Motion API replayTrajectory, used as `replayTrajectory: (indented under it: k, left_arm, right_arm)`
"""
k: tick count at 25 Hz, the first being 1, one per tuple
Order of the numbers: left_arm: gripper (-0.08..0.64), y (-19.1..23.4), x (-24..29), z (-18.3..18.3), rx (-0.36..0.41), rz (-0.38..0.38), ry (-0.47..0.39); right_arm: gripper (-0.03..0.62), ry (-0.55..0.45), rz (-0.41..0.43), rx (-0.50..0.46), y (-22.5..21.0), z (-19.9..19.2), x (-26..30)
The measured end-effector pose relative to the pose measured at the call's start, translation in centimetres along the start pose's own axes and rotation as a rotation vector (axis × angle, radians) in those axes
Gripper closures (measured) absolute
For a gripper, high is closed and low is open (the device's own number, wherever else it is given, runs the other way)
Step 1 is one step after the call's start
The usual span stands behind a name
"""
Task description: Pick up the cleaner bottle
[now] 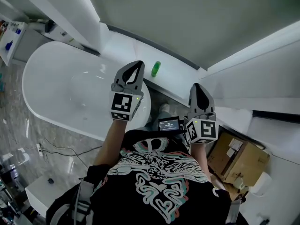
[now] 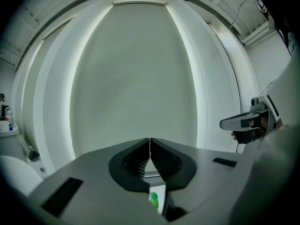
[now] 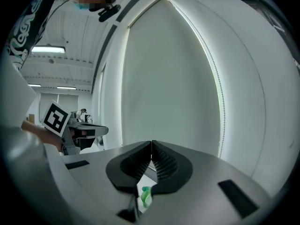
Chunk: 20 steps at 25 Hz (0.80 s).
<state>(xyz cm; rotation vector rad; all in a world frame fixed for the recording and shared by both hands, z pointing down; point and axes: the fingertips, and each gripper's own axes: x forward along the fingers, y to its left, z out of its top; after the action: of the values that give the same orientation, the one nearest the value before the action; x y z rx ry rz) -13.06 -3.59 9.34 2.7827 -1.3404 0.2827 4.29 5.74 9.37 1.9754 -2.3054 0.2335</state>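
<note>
Editor: While both grippers are held out level, where does the bottle (image 1: pixel 156 69) stand?

Photographer: It stands upright on the white ledge (image 1: pixel 174 73), upper centre of the head view, just past the rim of the tub (image 1: pixel 56 83). It is green and sits between the two gripper tips, touching neither.

Editor: And the left gripper (image 1: pixel 139 63)?

Photographer: Left of centre, over the tub's right end, with its tip near the bottle's left side. In the left gripper view the jaws are pressed together with nothing between them. The bottle (image 2: pixel 153 199) peeps through the gap beneath them, low centre.

Editor: And the right gripper (image 1: pixel 197 86)?

Photographer: Right of centre, lower in the frame than the left and further from the bottle. Its jaws are likewise closed and empty. The bottle (image 3: pixel 146 196) shows green under them, at the bottom of that view.

Editor: Anything else in shot?

Photographer: A cardboard box (image 1: pixel 239 161) at lower right. A pale wall (image 1: pixel 187 18) fills the top of the frame.
</note>
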Motion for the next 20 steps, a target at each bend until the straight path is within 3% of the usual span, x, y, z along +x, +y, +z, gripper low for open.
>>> replayTrajectory:
  k: [10,20]
  left_arm:
    - [0.540,0.6,0.8,0.2,-0.013,0.029,-0.005]
    - [0.540,0.4,2.1,-2.7,-0.037,0.015,0.050]
  right_arm:
    - [0.566,-0.015,0.044,-0.044,0.2,0.9,1.9]
    - [0.566,0.029,0.038,-0.062,-1.4,-0.6,3.5]
